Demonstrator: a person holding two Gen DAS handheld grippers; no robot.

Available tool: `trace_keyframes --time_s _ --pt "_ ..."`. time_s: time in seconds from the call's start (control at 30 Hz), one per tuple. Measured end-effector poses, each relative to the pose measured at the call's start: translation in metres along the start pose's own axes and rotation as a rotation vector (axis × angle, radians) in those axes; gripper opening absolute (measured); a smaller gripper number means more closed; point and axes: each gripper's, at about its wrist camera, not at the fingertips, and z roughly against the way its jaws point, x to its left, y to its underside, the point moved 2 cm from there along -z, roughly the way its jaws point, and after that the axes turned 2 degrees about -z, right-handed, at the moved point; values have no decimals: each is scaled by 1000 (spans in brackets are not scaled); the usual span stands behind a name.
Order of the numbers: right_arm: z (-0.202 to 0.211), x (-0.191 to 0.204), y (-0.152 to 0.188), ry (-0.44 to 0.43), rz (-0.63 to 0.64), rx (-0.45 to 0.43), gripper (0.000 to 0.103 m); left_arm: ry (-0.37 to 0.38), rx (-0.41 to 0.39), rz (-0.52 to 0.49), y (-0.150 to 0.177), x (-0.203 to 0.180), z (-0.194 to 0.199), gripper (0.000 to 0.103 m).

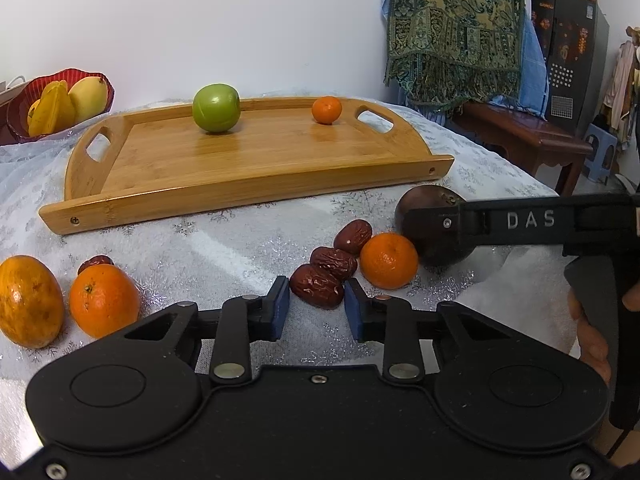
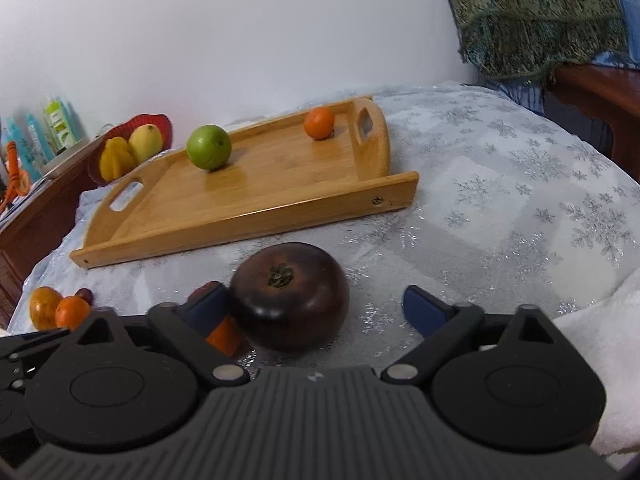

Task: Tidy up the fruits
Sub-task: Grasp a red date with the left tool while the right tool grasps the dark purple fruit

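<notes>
My left gripper (image 1: 317, 300) has its two blue pads close together, and they squeeze a wrinkly dark red date (image 1: 318, 286) from both sides. The date sits on the white tablecloth with shiny snowflakes (image 1: 200, 248). My right gripper (image 2: 316, 305) has its jaws wide apart around a big round dark brown fruit with a dry little stem on top (image 2: 290, 296). The left blue pad (image 2: 208, 304) touches the fruit's side, but the right blue pad (image 2: 424, 308) stands apart from it, so I do not hold the fruit. The white letters "DAS" (image 1: 530, 220) show on the black side of my right gripper. Two more wrinkly red dates (image 1: 334, 262) lie just behind the one I squeeze, and a small round orange (image 1: 388, 260) lies beside them, touching the dark brown fruit. Over on the left lie a round orange (image 1: 104, 300) and a long orange fruit with brown marks (image 1: 28, 300), with one more date peeping out behind them. The flat wooden tray with two cut-out handles (image 1: 240, 196) sits farther back on the cloth. A shiny green apple (image 1: 216, 108) and a tiny orange (image 1: 327, 110) stand on it, well apart. A red wavy bowl (image 1: 16, 116) with yellow fruits sits behind the tray's left end.
</notes>
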Motion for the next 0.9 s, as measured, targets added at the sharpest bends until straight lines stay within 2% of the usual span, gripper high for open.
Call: trace_keyframes --time_s 0.27,0.63,0.9 --pt "3 11 1 -29 33 -14 67 -3 -1 -1 0 0 0 28" --pt "5 17 1 6 30 -38 64 -31 -21 1 -6 4 6 28" --pt "5 20 -7 14 -13 -70 63 -68 -36 52 -13 17 6 28"
